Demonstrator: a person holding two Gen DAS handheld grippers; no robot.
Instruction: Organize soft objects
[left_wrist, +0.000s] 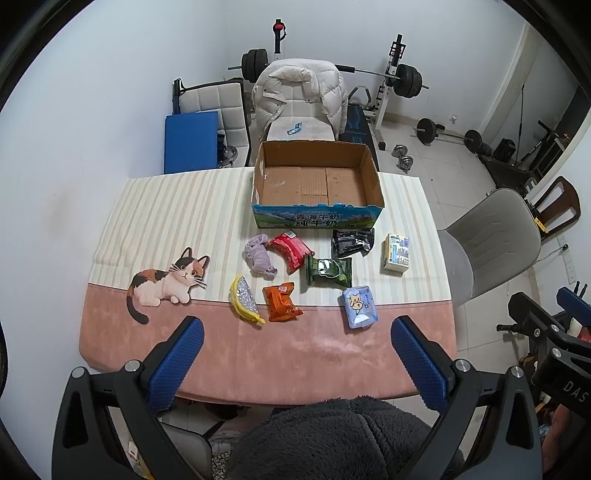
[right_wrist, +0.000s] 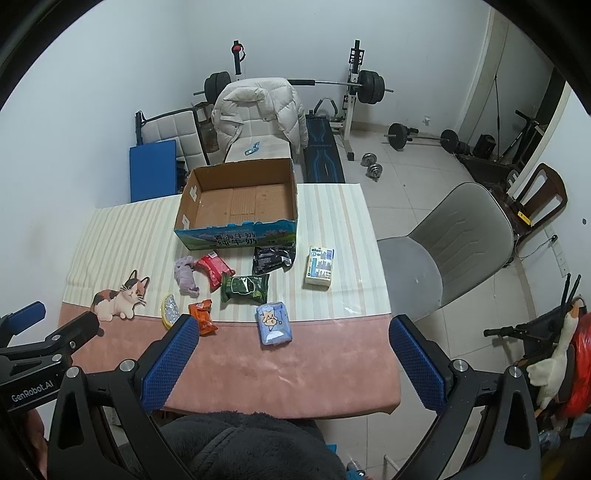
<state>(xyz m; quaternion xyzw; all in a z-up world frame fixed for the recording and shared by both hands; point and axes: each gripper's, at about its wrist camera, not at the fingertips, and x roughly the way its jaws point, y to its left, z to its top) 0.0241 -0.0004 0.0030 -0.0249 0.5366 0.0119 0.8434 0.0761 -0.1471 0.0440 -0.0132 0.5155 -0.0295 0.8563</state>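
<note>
A: Starting with the left wrist view, what do you see?

B: The left tongs (left_wrist: 297, 334) hang above the near pink edge of the table (left_wrist: 314, 365), blue pads wide apart and holding nothing. At the far side of the table stands an open cardboard box (left_wrist: 317, 181), bare inside. In front of it the soft things lie loose on the cloth: a lilac cloth bundle (left_wrist: 258, 254) touching a red packet (left_wrist: 291, 251), a dark green packet (left_wrist: 328, 271) just beside that, and a black packet (left_wrist: 351, 242) close to the box front. A pale tissue pack (left_wrist: 397, 253) sits off to the right. Nearer the tongs are a yellow pouch (left_wrist: 243, 299), an orange packet (left_wrist: 281, 301) and a blue tissue pack (left_wrist: 359, 306) (this one has a cartoon printed on it). The right tongs' black frame shows at the right edge (left_wrist: 546, 332).

A: And the right wrist view?

B: The right tongs (right_wrist: 293, 332) are apart too, empty, over the same near edge. The blue tissue pack (right_wrist: 274, 323) lies between the pads and a little ahead; the orange packet (right_wrist: 202, 314) is just beside the left pad. The box (right_wrist: 240, 201) again holds nothing. A grey chair (right_wrist: 454, 240) stands right of the table.
</note>
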